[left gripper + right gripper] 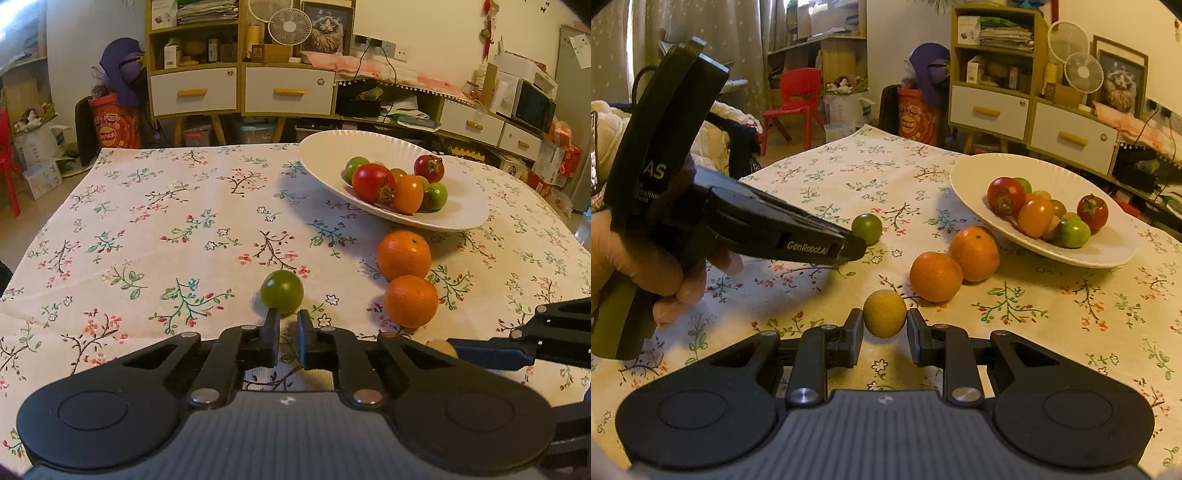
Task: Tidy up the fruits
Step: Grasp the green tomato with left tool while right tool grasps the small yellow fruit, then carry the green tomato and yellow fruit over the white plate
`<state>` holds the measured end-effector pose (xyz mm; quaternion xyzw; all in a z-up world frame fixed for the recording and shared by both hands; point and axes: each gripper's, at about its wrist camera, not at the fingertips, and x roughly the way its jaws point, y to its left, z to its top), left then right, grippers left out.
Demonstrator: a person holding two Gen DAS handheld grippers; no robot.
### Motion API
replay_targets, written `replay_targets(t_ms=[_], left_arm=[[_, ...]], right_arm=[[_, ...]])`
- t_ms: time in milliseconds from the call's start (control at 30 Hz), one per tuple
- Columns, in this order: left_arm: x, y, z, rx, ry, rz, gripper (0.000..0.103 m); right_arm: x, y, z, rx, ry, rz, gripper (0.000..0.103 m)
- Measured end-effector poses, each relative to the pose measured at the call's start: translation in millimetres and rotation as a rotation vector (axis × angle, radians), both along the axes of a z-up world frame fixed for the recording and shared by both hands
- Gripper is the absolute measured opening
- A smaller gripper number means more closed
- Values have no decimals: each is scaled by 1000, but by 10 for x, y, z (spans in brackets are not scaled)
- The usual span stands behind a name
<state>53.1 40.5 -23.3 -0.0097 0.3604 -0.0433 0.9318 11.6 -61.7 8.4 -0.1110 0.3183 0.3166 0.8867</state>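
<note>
A green tomato [282,291] lies on the floral tablecloth just beyond my left gripper [287,317], whose fingers are nearly closed with a narrow gap and hold nothing. My right gripper [884,320] is shut on a small yellow round fruit [884,313], its fingers touching both sides. Two oranges [403,254] [410,301] lie side by side in front of a white plate [369,144] that holds red, orange and green tomatoes [373,182]. The left gripper [855,246] shows in the right wrist view, its tip by the green tomato [867,228].
The table [166,229] is covered with a floral cloth. Its far edge faces shelves and drawers [240,88] across the room. A red chair [794,107] stands beyond the left edge. My hand [646,266] holds the left gripper's handle.
</note>
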Motion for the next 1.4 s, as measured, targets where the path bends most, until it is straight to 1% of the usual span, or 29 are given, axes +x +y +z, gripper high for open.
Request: replay_targets(t_ms=[167,233,333,367,400,600,733,800,867,1133,1400], left_arm=[[-6,20,3,-15,2,9,10],[-6,26,-4,-16,0,16,13],[-1,27,-14,-24,-4,24,24],[6,22,-13,-23,-5,29,30],[18,17,-13,-22,-7,34,33],[117,-14,-23,-13,-18,60,38],[152,-38,-21,-6,-17,65,38],[148,-51,-18,4,-15,56,30],[136,-51,-15,8,-12,51,30],[86,-59,35,-23,-1,33,29],[89,-130,176,-67,-10,19,29]], right_arm=[[20,-43,20,10,2,-16,23],[25,-51,27,13,3,-20,23],[25,-53,29,13,4,-20,23],[26,-49,29,13,5,-19,23],[22,-48,25,12,6,-19,23],[38,-53,2,9,15,-23,23],[56,-61,-2,6,20,-33,23],[66,-69,4,8,22,-40,23],[74,-87,9,10,21,-47,23],[125,-191,65,31,25,-83,23],[263,-351,188,68,18,-146,23]])
